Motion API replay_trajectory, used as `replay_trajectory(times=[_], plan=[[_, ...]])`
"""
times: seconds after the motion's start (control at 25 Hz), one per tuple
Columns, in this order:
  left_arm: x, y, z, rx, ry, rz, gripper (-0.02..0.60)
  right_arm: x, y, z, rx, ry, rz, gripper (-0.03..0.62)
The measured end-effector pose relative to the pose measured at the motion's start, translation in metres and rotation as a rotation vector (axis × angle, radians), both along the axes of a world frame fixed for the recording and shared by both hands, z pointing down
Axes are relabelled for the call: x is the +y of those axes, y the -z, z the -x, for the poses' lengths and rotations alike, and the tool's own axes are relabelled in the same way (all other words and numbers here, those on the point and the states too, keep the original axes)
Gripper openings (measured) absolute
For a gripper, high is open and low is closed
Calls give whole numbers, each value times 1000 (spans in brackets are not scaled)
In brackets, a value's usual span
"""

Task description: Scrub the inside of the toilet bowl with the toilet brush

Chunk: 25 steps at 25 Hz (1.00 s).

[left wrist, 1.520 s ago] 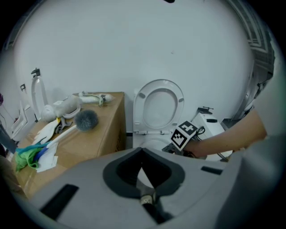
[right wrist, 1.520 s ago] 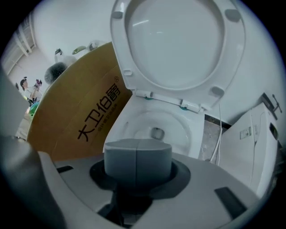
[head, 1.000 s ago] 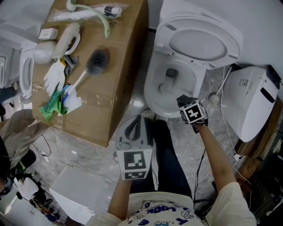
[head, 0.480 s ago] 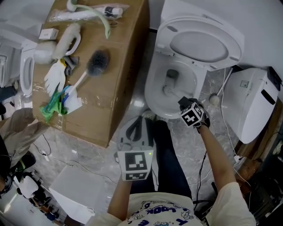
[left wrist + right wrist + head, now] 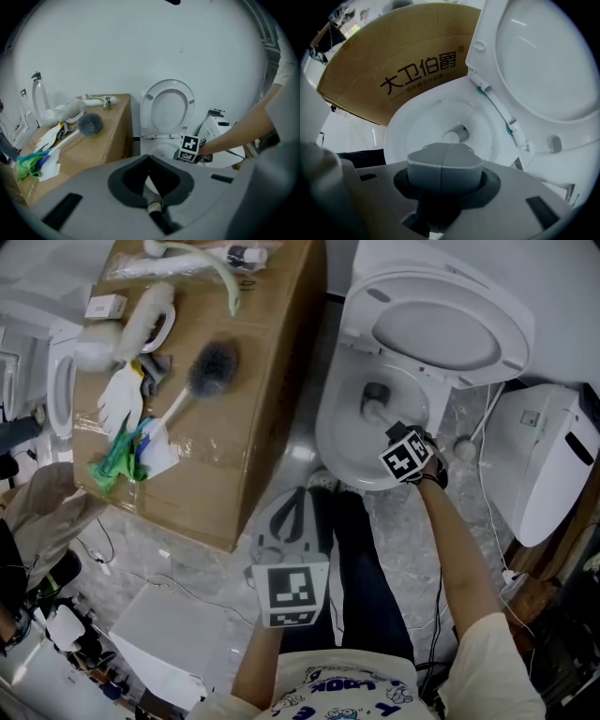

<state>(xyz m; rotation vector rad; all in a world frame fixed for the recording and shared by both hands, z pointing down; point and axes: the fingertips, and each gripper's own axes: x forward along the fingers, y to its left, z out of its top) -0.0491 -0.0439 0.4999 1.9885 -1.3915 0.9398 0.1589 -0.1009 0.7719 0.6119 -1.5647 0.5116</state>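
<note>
The white toilet bowl (image 5: 342,442) stands with its lid (image 5: 450,324) raised. My right gripper (image 5: 394,434) hangs over the bowl's front rim, shut on the toilet brush (image 5: 374,409). The brush's white handle runs down into the bowl to a dark head near the drain. In the right gripper view the shut right gripper (image 5: 443,147) points into the bowl (image 5: 417,122), and the brush (image 5: 457,135) shows end-on just past it. My left gripper (image 5: 293,495) is held low by the person's legs, shut with nothing in it. The left gripper (image 5: 149,158) faces the toilet (image 5: 168,112).
A cardboard box (image 5: 253,427) left of the toilet carries a second grey-headed brush (image 5: 214,360), white gloves (image 5: 120,399) and cloths. Another white toilet unit (image 5: 548,465) stands at the right, with cables on the floor. Dark trouser legs (image 5: 361,568) are in front of the bowl.
My right gripper has moved forward over the bowl's front rim, pushing the brush head deeper toward the back of the bowl. The left gripper has stayed where it was.
</note>
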Motion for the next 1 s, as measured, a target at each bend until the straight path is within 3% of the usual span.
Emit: replay_trajectory(times=[0.12,0.64,0.8,1.0], plan=[[2,-4,0,-2,3,9,2,-1,-3,-1,6,-13,-11,164],[-8,2,-11,6,-10,-9,2,22,22,-20,-17,226,34,166],[-11,5,-14,9,-13,-16,2,22,33,-32,-25,218,56,166],[-12,10,-15,7,-12,-26,2,5,41,-56,18,163,-2,166]])
